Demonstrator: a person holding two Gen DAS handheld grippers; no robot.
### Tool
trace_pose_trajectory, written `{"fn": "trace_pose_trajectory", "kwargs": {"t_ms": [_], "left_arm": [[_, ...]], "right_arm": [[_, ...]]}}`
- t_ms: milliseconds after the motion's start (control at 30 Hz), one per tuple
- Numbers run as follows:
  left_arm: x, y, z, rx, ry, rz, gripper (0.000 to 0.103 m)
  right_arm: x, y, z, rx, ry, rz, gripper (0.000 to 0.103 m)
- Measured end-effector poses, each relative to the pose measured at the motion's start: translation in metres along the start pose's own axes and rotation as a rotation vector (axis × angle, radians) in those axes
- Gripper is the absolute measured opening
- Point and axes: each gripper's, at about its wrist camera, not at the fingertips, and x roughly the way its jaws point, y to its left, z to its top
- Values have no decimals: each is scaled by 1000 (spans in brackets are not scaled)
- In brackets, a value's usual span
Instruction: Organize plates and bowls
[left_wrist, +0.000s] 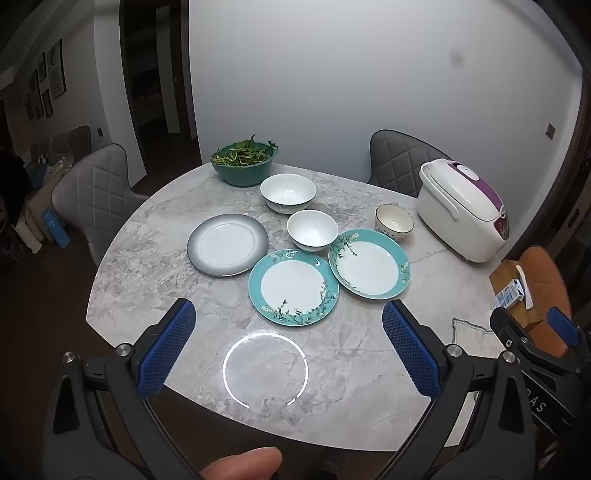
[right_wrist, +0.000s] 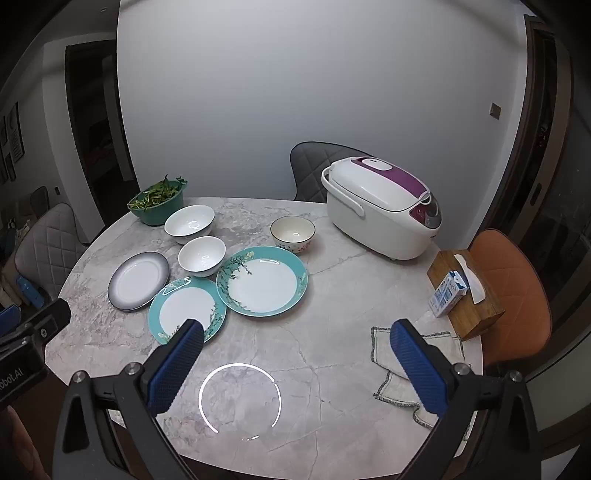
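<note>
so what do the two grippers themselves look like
Both match. The left gripper and the right gripper each have black plastic arms with silver bolts at the joints and two long fingers faced with blue cross-hatched pads. White lettering marks the black bodies, only partly readable. A bare fingertip shows below; no sleeve or cable is visible.

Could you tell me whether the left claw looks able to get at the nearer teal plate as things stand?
Probably yes. The left claw is open and empty, and only bare marble table lies between it and the nearer teal plate, which lies flat, nothing on it.
</note>
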Motion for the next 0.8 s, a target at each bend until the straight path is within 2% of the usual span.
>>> {"fn": "trace_pose_trajectory", "kwargs": {"t_ms": [400, 800], "left_arm": [[3, -11, -2, 11, -2, 11, 103], [3, -2, -1, 8, 3, 8, 103]], "right_arm": [[1, 1, -1, -5, -7, -5, 103], [2, 2, -1, -5, -6, -5, 103]]}}
